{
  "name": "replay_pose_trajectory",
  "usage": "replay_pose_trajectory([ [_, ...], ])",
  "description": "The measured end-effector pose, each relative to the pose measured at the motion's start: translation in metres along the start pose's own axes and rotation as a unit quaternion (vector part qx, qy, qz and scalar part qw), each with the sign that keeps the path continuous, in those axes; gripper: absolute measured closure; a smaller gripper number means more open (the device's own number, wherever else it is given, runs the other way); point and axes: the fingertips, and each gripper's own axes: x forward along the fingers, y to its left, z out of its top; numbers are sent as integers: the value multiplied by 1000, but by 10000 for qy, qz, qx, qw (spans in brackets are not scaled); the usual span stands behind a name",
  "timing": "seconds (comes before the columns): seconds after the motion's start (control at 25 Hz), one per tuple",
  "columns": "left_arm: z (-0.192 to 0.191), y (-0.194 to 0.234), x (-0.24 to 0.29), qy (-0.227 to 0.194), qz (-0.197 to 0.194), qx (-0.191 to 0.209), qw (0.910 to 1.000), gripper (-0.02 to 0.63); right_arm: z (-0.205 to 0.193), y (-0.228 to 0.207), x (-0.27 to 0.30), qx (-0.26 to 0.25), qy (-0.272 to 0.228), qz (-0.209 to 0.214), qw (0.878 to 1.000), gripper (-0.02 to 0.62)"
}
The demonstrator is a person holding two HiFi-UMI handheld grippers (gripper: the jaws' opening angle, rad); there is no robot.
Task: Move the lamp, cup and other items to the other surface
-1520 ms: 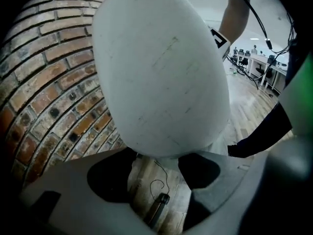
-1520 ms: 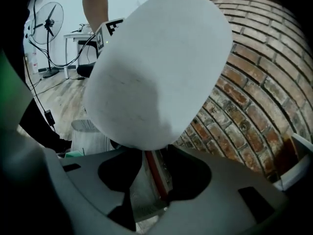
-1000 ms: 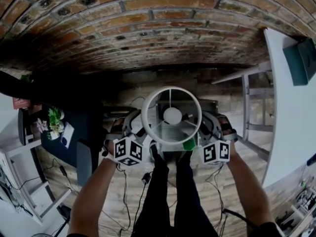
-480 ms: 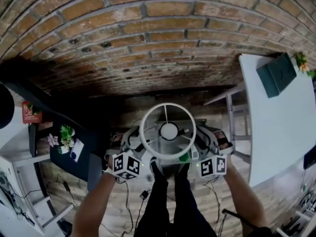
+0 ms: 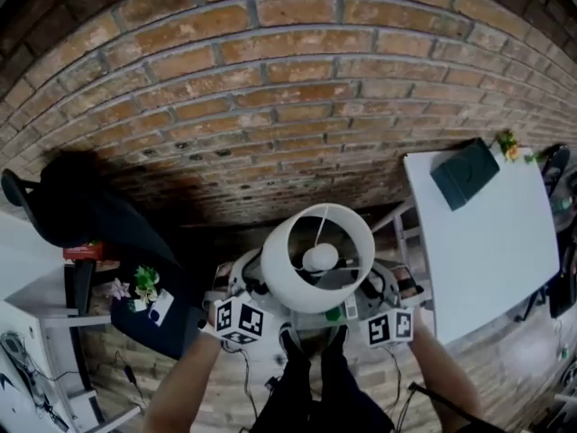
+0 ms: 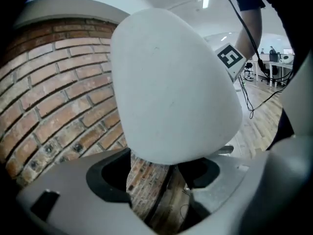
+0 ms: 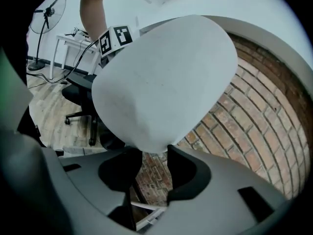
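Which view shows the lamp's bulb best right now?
The head view: it looks down through the open top of the lamp shade, so the round bulb shows at its centre. The left gripper view and the right gripper view show only the shade's white outer wall; the bulb is hidden in both.

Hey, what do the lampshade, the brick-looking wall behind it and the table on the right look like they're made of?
The lampshade looks like matte white fabric or plastic: smooth, even, no glare. The wall is rough red-brown brick with pale mortar lines. The table has a smooth white top, probably laminate or painted board, though that is uncertain.
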Motion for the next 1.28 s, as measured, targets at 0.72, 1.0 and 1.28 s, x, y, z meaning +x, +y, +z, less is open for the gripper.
replay_pose_trajectory([
  [0.72,203,31,-54,-1305,74,631,9894,318,41,-129,-154,-137,533,-1244,9907,426],
  [1.0,282,5,-41,-1747,-167,749,9816,318,16,-165,-222,-27,1006,-1655,9811,426],
  [1.28,350,-41,-5,-1988,-439,960,9743,316,-38,-194,-283,25,1444,-1938,9704,425],
])
